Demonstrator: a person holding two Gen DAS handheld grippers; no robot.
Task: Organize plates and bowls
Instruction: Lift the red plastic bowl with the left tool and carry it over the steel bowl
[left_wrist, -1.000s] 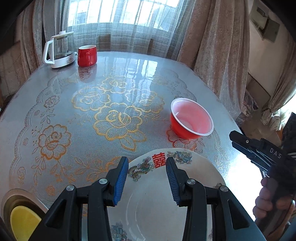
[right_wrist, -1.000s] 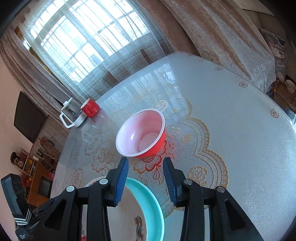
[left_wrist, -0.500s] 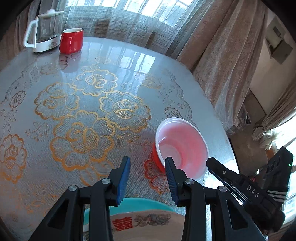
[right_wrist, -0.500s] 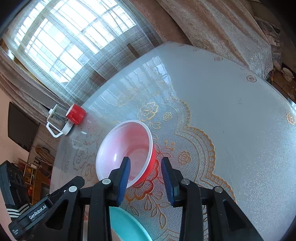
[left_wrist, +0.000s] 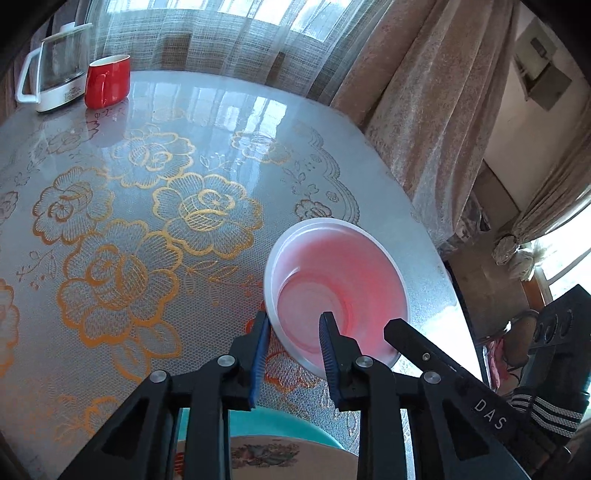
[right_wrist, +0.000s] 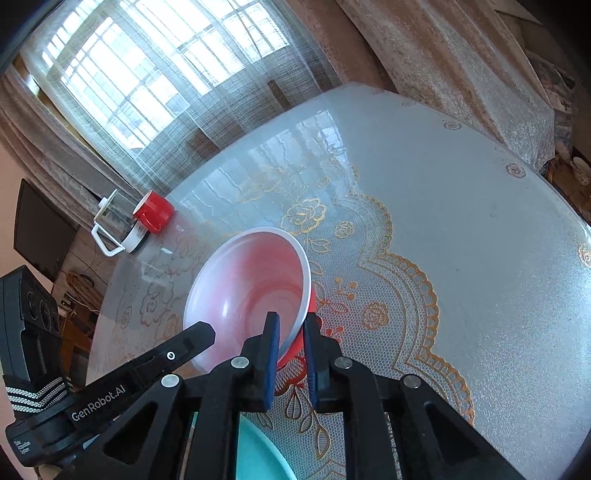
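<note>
A red bowl (left_wrist: 336, 291) with a white inside stands on the flowered table (left_wrist: 221, 122), tipped a little toward the window. My left gripper (left_wrist: 294, 328) straddles its near-left rim, one finger outside and one inside. Its jaws are closing, and the pads are still apart from the thin wall. My right gripper (right_wrist: 291, 332) is shut on the near-right rim of the bowl (right_wrist: 251, 291). Each gripper shows in the other's view, the right fingers (left_wrist: 399, 332) beside the bowl and the left fingers (right_wrist: 199, 332) at its left. A decorated plate (left_wrist: 273, 454) lies on a teal plate (left_wrist: 288, 428) just below.
A red mug (left_wrist: 107, 81) and a glass kettle (left_wrist: 55, 74) stand at the table's far edge by the curtained window. The table's right edge (left_wrist: 443, 266) drops off close behind the bowl. The teal plate (right_wrist: 258, 454) lies under my right gripper.
My left gripper has moved from above the decorated plate to the red bowl and its jaws have narrowed. My right gripper has come down onto the bowl's rim and shut. The bowl now tilts.
</note>
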